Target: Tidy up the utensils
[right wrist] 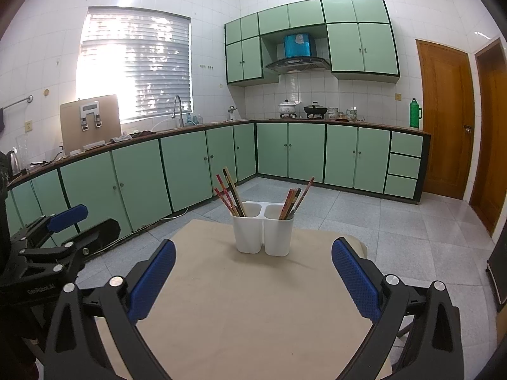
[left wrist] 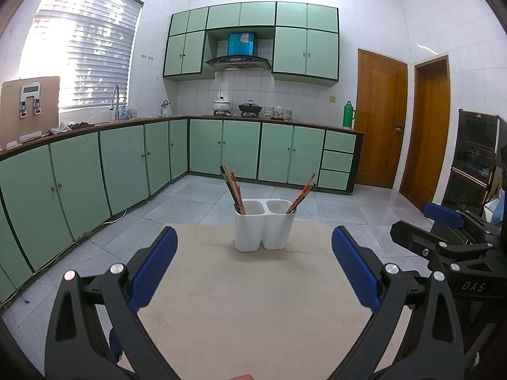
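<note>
Green kitchen cabinets [left wrist: 79, 183] ring the beige table [left wrist: 253, 300] I work over. My left gripper [left wrist: 253, 266] gapes wide, empty; ahead stands the white two-compartment holder [left wrist: 264, 224], chopsticks [left wrist: 233, 190] in both compartments. My right gripper [right wrist: 253, 272] likewise spreads wide, empty.
</note>
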Demonstrator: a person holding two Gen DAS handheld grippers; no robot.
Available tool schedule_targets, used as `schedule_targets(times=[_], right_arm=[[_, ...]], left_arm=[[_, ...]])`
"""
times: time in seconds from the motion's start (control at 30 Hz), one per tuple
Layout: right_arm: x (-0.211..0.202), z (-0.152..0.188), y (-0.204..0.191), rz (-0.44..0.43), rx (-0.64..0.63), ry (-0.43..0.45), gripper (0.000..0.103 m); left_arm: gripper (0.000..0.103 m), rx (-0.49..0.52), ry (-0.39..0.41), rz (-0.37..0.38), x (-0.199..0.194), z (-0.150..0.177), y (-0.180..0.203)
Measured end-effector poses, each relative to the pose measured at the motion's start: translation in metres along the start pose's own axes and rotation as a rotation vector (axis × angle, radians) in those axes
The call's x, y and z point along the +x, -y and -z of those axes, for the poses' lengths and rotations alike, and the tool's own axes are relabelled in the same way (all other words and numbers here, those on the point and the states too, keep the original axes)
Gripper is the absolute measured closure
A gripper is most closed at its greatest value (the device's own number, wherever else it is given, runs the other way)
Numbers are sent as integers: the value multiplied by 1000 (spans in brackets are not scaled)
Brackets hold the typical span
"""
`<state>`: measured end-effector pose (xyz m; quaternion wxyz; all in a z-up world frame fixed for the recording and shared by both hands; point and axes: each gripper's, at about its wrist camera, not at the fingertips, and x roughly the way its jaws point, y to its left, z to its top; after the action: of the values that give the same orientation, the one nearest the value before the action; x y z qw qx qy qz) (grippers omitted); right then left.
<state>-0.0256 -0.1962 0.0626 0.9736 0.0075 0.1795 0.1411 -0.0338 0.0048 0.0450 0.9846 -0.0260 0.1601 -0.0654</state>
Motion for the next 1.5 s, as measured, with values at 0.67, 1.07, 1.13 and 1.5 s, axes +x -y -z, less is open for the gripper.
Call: schedule_targets(times=[0.67, 1.07, 1.13, 1.5], right_arm=[[0, -2, 0, 0, 0, -4, 6], [2, 0, 0, 3, -1, -9, 6], [2, 0, 0, 3, -2, -9, 6], [4, 5, 1, 5, -2, -12, 6]], left_arm=[[8, -2, -5, -2, -1, -2, -2], [8, -10, -14, -1, 0, -3, 0], [8, -10, -16, -1, 1, -2, 0], [8, -10, -21, -3, 3, -1, 1]])
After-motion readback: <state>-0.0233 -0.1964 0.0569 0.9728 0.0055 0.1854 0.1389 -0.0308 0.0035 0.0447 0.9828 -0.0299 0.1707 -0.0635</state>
